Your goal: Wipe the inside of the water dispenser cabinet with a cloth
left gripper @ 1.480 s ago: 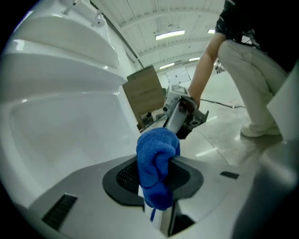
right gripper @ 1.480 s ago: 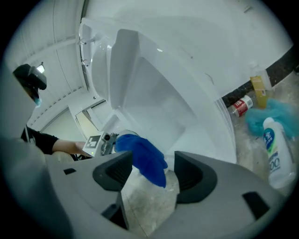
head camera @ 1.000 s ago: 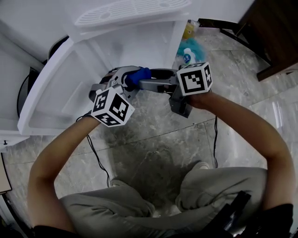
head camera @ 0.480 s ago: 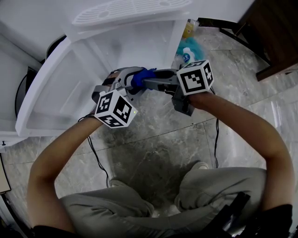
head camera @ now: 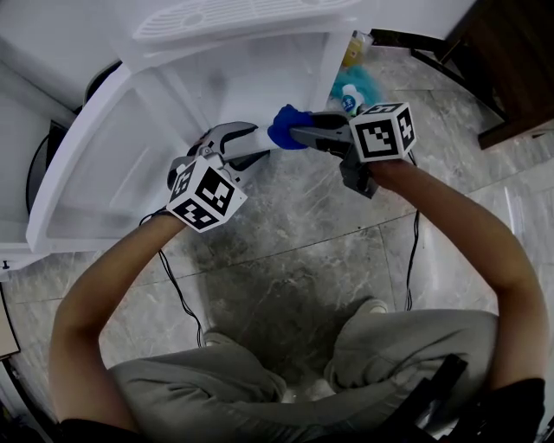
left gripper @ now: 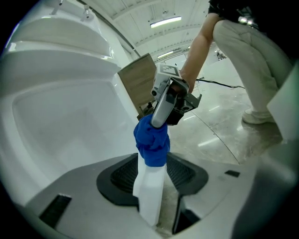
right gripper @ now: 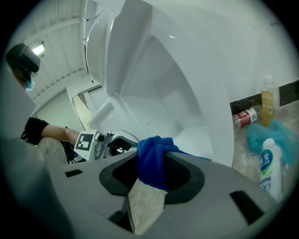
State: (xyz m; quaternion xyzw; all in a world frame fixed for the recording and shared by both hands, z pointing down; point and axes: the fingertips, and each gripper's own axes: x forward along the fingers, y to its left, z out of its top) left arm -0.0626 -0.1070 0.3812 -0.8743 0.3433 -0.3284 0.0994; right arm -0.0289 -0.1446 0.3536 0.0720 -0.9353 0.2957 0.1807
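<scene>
Gripping the blue cloth (head camera: 286,126), the right gripper (head camera: 302,136) comes in from the right of the head view. Its fingers have just been closing and now pinch the bunched cloth between them. In the right gripper view the cloth fills the gap at the fingertips and hangs a little below them.

The left gripper (head camera: 245,148) points up and to the right toward the same spot. Its fingers have just been opening and stand wide apart with nothing pressed between them. In the left gripper view the cloth sits just ahead of the tips, touching neither finger as far as can be seen.

The cloth is held in the air in front of the open water dispenser cabinet (head camera: 130,147), near the lower right part of its opening. The white inside of the cabinet lies behind both grippers, and a slotted drip grille (head camera: 242,17) shows at the top of the head view.

To the right of the cabinet, on the grey marble floor (head camera: 286,251), stand a white bottle (head camera: 349,102) with a blue label and a yellow bottle (head camera: 351,54). A teal fluffy thing (head camera: 363,82) lies between them, and a red can (right gripper: 244,116) lies on its side by the wall. A black cable (head camera: 177,290) trails from the left gripper over the floor
</scene>
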